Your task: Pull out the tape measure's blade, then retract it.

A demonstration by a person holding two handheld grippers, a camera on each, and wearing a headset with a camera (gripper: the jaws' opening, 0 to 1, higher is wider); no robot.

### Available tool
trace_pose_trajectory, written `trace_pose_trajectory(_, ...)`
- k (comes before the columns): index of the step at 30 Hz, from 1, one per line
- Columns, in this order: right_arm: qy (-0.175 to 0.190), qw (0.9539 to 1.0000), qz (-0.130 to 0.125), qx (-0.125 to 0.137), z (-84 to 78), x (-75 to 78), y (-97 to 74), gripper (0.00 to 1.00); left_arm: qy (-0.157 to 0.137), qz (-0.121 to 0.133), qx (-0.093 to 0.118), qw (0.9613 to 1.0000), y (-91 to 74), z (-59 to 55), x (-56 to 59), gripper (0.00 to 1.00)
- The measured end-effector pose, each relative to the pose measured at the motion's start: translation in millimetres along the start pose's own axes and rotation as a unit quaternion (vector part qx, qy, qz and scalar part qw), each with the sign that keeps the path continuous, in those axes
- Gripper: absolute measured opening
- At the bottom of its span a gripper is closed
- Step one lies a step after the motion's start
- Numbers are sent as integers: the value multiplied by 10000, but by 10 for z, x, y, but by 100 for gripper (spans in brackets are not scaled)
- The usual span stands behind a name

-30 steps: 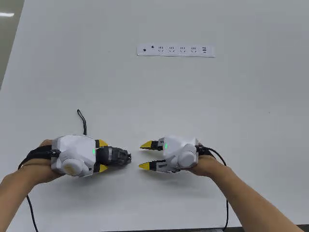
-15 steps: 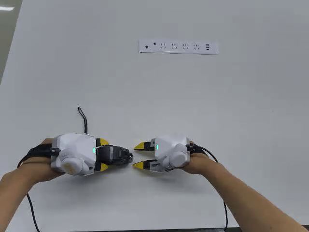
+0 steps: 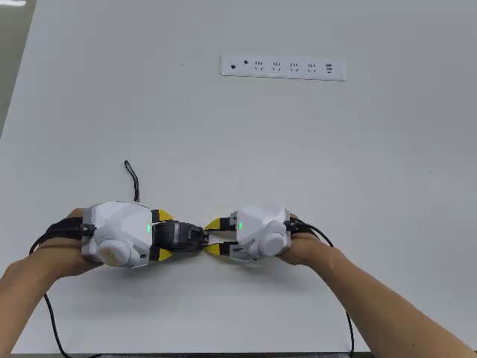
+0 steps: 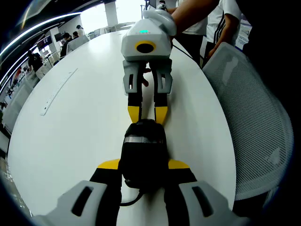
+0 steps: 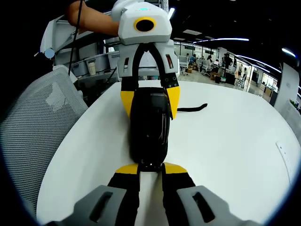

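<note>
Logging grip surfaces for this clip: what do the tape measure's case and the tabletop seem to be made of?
Tape measure case: probably hard black plastic with a semi-gloss finish, judging by the soft highlights on its curved shell. Tabletop: smooth, matte white, likely laminate or a painted board; no grain or seams show.

Left gripper, jaws clamped, faces right gripper, jaws slightly parted, tip to tip.
</note>
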State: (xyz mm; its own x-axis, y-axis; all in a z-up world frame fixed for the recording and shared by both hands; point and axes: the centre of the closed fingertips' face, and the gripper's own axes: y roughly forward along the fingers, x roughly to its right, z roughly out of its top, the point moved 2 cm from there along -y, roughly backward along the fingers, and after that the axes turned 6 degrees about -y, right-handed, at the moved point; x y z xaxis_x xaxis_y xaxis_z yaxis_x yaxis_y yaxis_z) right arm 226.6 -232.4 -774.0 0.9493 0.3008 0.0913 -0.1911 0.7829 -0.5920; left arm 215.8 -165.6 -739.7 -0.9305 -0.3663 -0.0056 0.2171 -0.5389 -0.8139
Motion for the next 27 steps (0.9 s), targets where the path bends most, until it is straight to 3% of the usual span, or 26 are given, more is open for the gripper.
trace_pose_trajectory(8,-171,9998,-14,-25,-5,5,-4,12,-13,38,19,10000,0,4,-1,30)
trace_pose_trajectory(27,-147,9997,33,-181,-11,-8,8,10,-14,34,22,10000,8,-7,8,30)
